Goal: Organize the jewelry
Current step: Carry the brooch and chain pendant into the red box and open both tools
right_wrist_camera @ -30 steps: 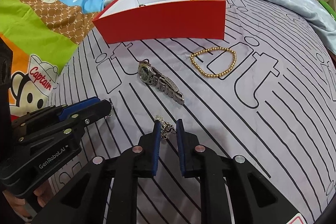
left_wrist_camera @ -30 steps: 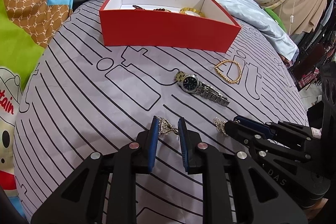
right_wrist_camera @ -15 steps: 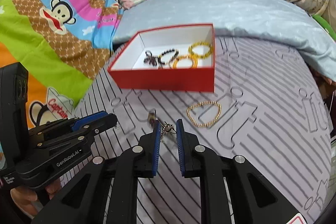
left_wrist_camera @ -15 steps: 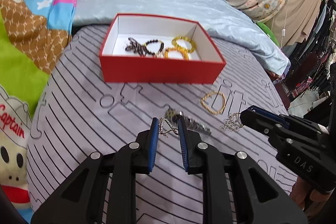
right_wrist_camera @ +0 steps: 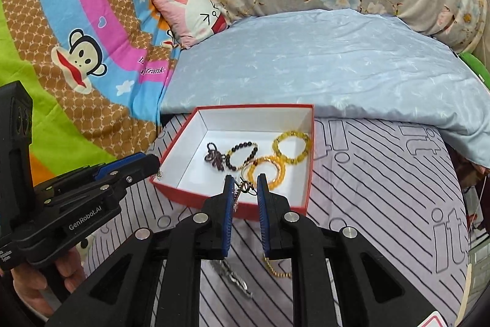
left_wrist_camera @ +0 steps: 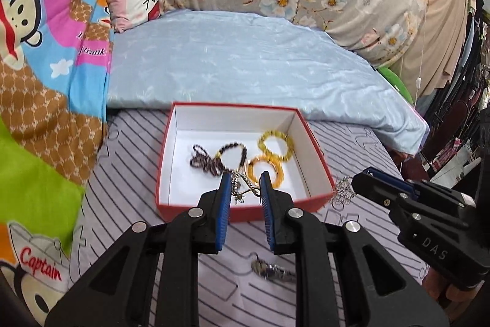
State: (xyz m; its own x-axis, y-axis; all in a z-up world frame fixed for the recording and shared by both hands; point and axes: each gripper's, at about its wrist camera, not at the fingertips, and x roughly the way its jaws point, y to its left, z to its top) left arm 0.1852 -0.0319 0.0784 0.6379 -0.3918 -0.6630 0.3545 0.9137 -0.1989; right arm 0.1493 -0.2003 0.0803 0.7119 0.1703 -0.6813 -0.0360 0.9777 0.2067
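Note:
A red box (left_wrist_camera: pixel 196 212) with a white inside holds two yellow bead bracelets (left_wrist_camera: pixel 275 140) and dark bead bracelets (left_wrist_camera: pixel 211 161). My left gripper (left_wrist_camera: pixel 244 187) hangs over the box's near wall, shut on a small silver chain ornament (left_wrist_camera: pixel 240 189). My right gripper (right_wrist_camera: pixel 245 186) hovers over the same wall of the box (right_wrist_camera: pixel 196 196), shut on a second silver ornament (right_wrist_camera: pixel 243 189). That gripper (left_wrist_camera: pixel 356 181) also shows to the right of the box with its ornament (left_wrist_camera: pixel 344 190) dangling. The left gripper (right_wrist_camera: pixel 154 166) sits by the box's left corner.
A silver watch (left_wrist_camera: pixel 269 268) lies on the striped lilac sheet (left_wrist_camera: pixel 128 204) under the fingers, and a gold bead bracelet (right_wrist_camera: pixel 275 268) lies beside the watch (right_wrist_camera: pixel 232 275). A pale blue pillow (left_wrist_camera: pixel 245 63) lies behind the box; cartoon bedding (right_wrist_camera: pixel 76 36) fills the left.
Both grippers have risen off the sheet with their silver ornaments and moved forward to the red box. The watch and gold bracelet now lie below and behind the fingertips.

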